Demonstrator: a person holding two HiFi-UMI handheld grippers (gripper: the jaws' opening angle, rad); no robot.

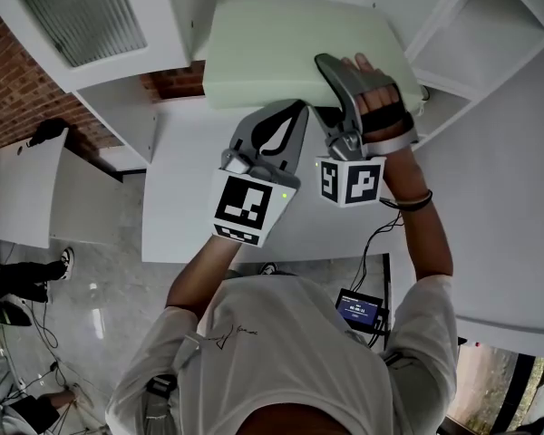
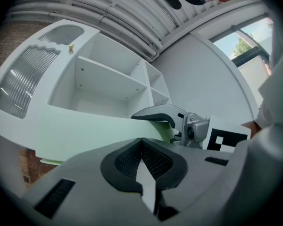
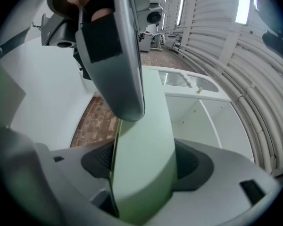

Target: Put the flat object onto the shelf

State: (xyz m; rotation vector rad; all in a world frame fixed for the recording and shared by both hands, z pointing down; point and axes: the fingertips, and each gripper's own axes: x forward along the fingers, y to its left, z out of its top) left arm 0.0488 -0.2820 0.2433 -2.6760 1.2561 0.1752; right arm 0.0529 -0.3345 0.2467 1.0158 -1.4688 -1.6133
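The flat object is a thick pale green foam pad [image 1: 290,48] [image 2: 85,131] [image 3: 146,140], lying level in front of the white shelf unit [image 2: 108,79] [image 3: 203,112]. My right gripper [image 1: 331,80] [image 3: 137,126] holds its near right corner: the upper jaw lies on the pad's top face and the lower jaw is hidden beneath. The left gripper view shows that upper finger [image 2: 158,114] resting on the pad. My left gripper [image 1: 297,107] [image 2: 144,145] is shut with nothing in it, its tip at the pad's near edge.
A white table [image 1: 190,207] lies below the grippers. Open white shelf compartments [image 1: 471,53] stand at the right and a white cabinet with a ribbed panel [image 1: 82,12] at the upper left. A brick wall [image 1: 18,89] is at the left. A small device with a cable [image 1: 358,308] hangs at the person's waist.
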